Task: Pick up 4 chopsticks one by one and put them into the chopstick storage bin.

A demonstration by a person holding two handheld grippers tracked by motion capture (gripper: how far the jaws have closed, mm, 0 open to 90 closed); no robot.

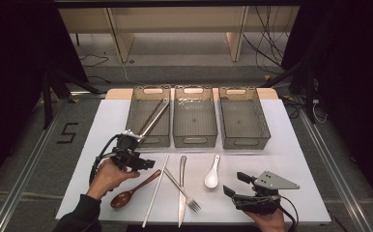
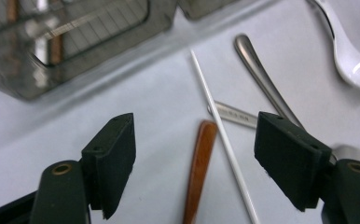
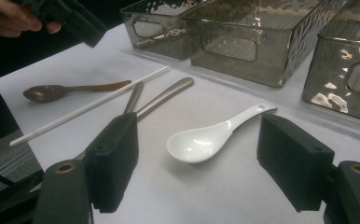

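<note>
My left gripper (image 1: 147,163) hovers open over the left part of the white table; nothing is between its jaws. Below its pads (image 2: 115,156) lie a brown wooden spoon (image 2: 199,168) and a white chopstick (image 2: 220,130). In the high view the wooden spoon (image 1: 129,192), the white chopstick (image 1: 155,191), a crossed metal knife (image 1: 182,193) and fork (image 1: 190,200) lie at the front. A white ceramic spoon (image 1: 212,174) lies right of them. My right gripper (image 1: 236,183) stands open near the front edge, with the white spoon (image 3: 206,140) on the table ahead of its jaws.
Three smoked plastic bins stand in a row at the back: the left bin (image 1: 148,137) holds chopsticks, the middle bin (image 1: 194,137) and right bin (image 1: 245,140) look bare. A metal frame and cables stand beyond the table.
</note>
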